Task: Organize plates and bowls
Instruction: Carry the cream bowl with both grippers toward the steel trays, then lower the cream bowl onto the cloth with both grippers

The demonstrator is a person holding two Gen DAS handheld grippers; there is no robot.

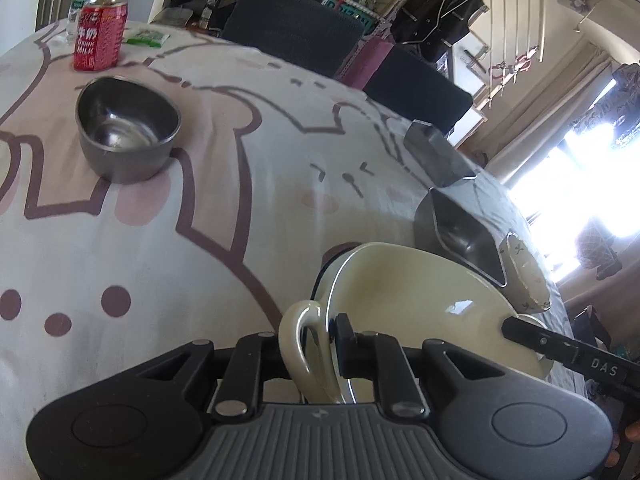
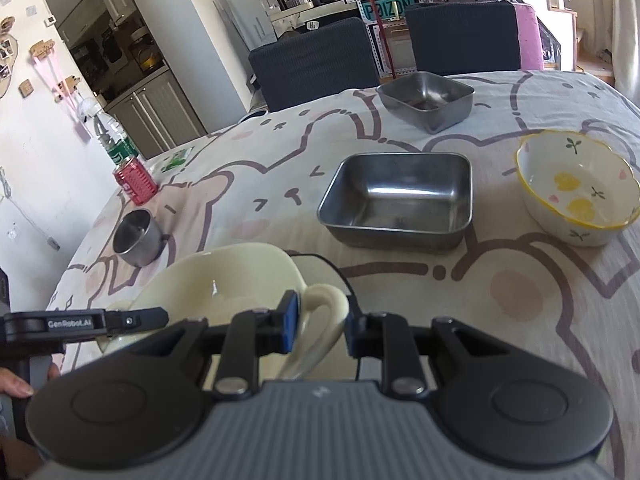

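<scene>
Left view: left gripper (image 1: 320,344) clamped on one handle of the cream bowl (image 1: 408,292) at 6 o'clock, bowl tipped, long axis handle to handle.

Right view: right gripper (image 2: 320,324) narrow around the other handle (image 2: 324,312); grip unclear. Likely mid-carry; next needs level placing toward the square tray (image 2: 396,200) at 12.
</scene>
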